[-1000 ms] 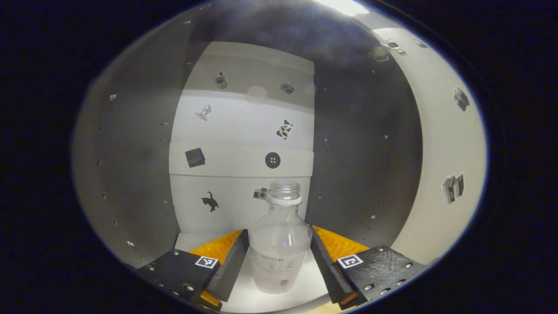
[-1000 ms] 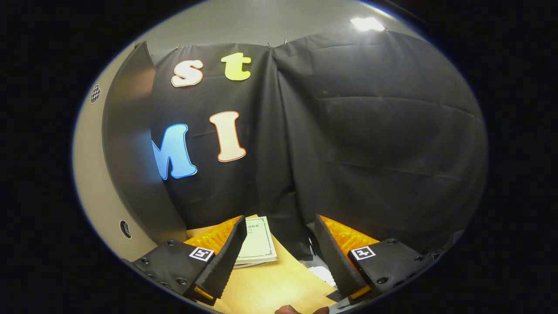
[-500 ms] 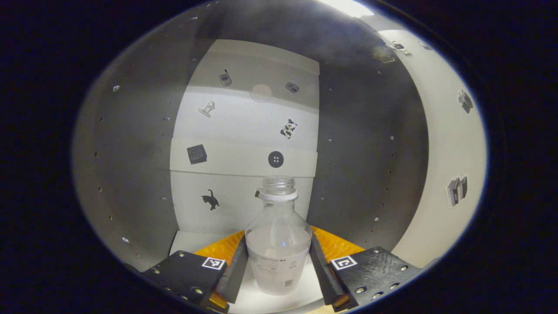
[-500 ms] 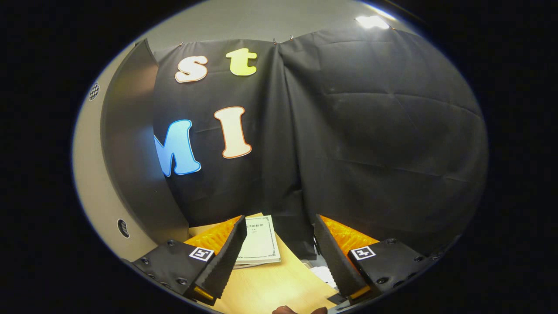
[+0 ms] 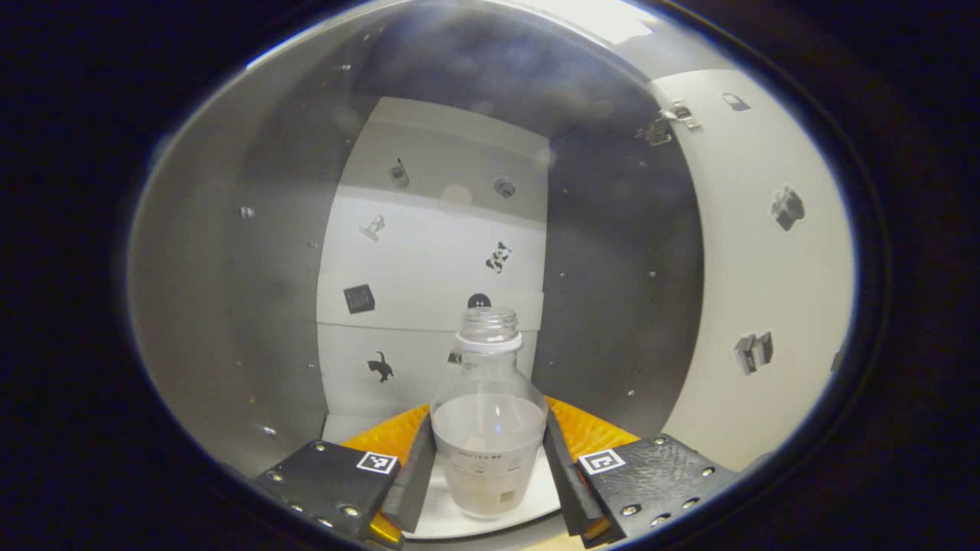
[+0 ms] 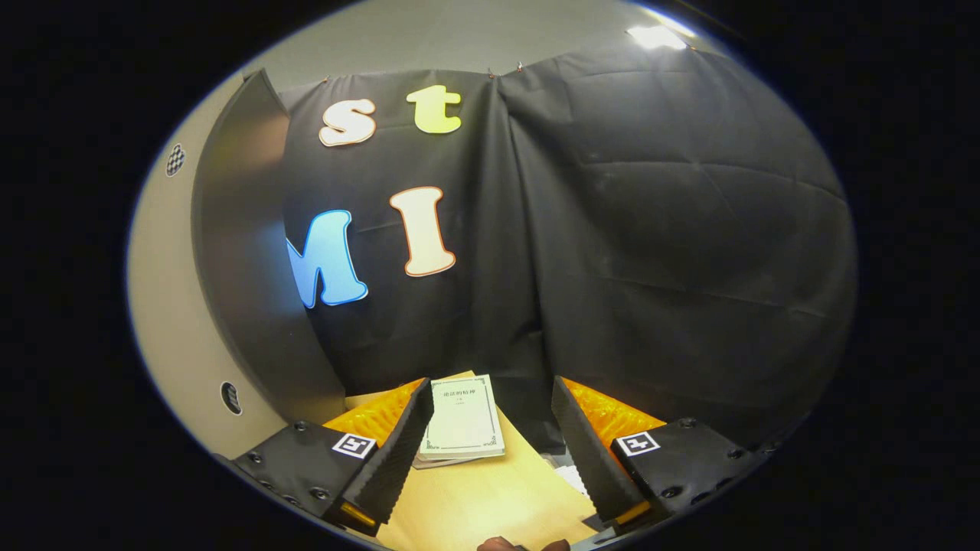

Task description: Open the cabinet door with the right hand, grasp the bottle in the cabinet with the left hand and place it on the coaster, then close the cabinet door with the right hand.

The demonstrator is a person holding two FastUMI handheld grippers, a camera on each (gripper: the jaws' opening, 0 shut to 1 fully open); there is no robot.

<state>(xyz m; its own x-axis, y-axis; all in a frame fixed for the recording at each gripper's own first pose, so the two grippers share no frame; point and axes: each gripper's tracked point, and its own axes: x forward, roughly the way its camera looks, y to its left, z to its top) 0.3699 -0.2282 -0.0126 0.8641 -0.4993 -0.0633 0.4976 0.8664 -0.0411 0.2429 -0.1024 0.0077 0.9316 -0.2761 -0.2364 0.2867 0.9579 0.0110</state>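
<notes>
Reaching into the cabinet [image 5: 230, 291], the left gripper [image 5: 490, 474] has its two fingers pressed against either side of the bottle [image 5: 488, 428], low on its clear body. The bottle stands upright with an open mouth and a white collar ring below the neck; whether its base rests on the pale cabinet floor [image 5: 528, 509] or sits just above it I cannot tell, as the picture is hazy there. Behind the bottle the white back panel [image 5: 436, 260] carries small stickers (a cat, a button, a dark square among them). To the right of the bottle the open cabinet door [image 5: 766, 268] shows its pale inner face, with a hinge [image 5: 674, 119] at the top.

In the right gripper view, the right gripper [image 6: 486, 444] is spread wide with nothing between its fingers, above a wooden tabletop [image 6: 490, 505]. A pale book [image 6: 463, 417] lies on that tabletop, beyond the gripper. The door's dark edge [image 6: 245, 252] curves up left of the book.
</notes>
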